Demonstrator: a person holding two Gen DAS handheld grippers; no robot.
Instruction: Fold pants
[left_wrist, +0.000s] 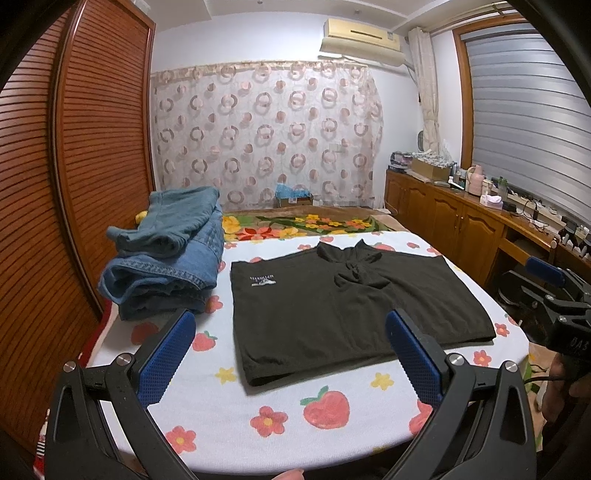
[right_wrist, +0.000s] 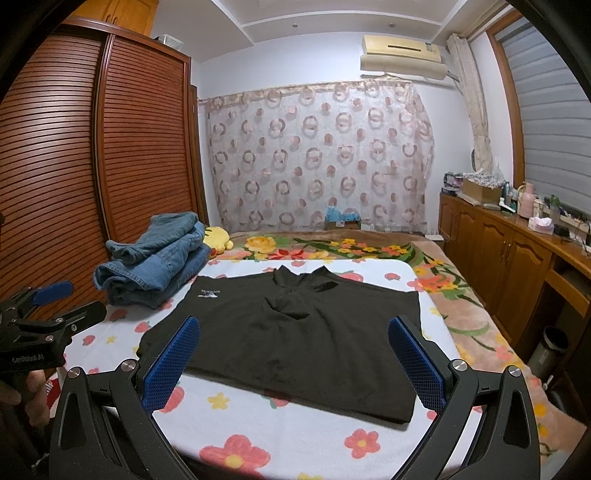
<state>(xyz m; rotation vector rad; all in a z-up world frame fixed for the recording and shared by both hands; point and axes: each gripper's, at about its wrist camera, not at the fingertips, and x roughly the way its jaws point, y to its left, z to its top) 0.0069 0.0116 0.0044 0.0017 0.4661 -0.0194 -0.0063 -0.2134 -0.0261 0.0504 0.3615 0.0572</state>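
The black pants (left_wrist: 351, 310) lie spread flat on the bed (left_wrist: 332, 424), on its strawberry-print sheet, with a loose knot of fabric at their far middle. A pile of jeans (left_wrist: 166, 254) sits just beside them at the left. The left hand-held gripper (left_wrist: 291, 354) hovers over the near edge, released and empty. The right hand-held gripper (right_wrist: 295, 354) likewise hangs wide apart above the pants, grasping nothing.

Laid flat mid-bed (left_wrist: 332, 435): folded pants (left_wrist: 343, 314). Stacked to their left, at the bed's left edge: pile of jeans (left_wrist: 166, 258). Behind that pile, far left: plush toy (right_wrist: 218, 238). Along the right side, beside the bed: cabinet (right_wrist: 509, 251). Far wall: curtain (left_wrist: 266, 129).
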